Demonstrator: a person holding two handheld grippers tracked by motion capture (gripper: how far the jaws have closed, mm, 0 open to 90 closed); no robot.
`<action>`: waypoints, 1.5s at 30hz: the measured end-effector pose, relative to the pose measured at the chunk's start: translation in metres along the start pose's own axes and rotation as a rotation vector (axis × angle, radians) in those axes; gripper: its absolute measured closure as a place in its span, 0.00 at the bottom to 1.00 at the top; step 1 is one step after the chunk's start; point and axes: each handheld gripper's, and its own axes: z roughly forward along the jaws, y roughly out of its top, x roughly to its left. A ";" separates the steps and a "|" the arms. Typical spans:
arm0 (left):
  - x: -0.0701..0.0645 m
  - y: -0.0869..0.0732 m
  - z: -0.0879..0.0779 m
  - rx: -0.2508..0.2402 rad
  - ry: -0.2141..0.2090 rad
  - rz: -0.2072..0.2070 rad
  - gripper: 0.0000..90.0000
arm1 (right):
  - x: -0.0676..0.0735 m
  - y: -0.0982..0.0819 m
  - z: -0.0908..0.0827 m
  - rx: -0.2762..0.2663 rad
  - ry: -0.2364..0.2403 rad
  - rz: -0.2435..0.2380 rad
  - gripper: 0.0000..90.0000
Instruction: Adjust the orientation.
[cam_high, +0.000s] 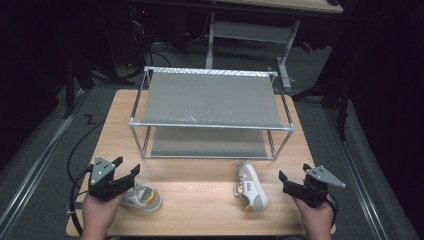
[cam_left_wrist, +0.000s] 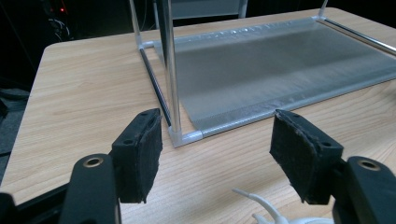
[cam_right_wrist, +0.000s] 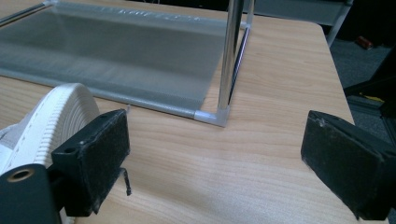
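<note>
Two white sneakers lie on the wooden table (cam_high: 200, 187) in front of a two-tier metal shoe rack (cam_high: 210, 97). One sneaker (cam_high: 143, 197) rests just right of my left gripper (cam_high: 128, 166), which is open and empty above the table. The other sneaker (cam_high: 252, 186) lies a little left of my right gripper (cam_high: 294, 171), also open and empty. In the left gripper view the gripper (cam_left_wrist: 217, 123) faces the rack's near corner post (cam_left_wrist: 172, 70), with a white lace (cam_left_wrist: 261, 205) below. In the right gripper view that gripper (cam_right_wrist: 217, 130) has the sneaker's heel (cam_right_wrist: 56, 116) beside its left pad.
The rack's two grey mesh shelves (cam_high: 210, 142) hold nothing. Its corner posts (cam_right_wrist: 229, 60) stand close ahead of both grippers. Dark floor, cables (cam_high: 75, 150) and another table frame (cam_high: 250, 35) surround the table.
</note>
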 end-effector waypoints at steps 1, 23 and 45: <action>-0.001 0.001 -0.002 0.004 0.003 0.005 0.38 | 0.001 0.000 0.000 0.003 0.007 -0.001 0.09; -0.040 -0.036 -0.018 0.248 0.072 0.052 0.48 | 0.003 -0.005 0.002 0.019 0.039 0.018 0.13; -0.044 -0.033 -0.024 0.184 0.208 0.155 0.85 | 0.006 -0.007 0.004 0.047 0.063 0.033 0.17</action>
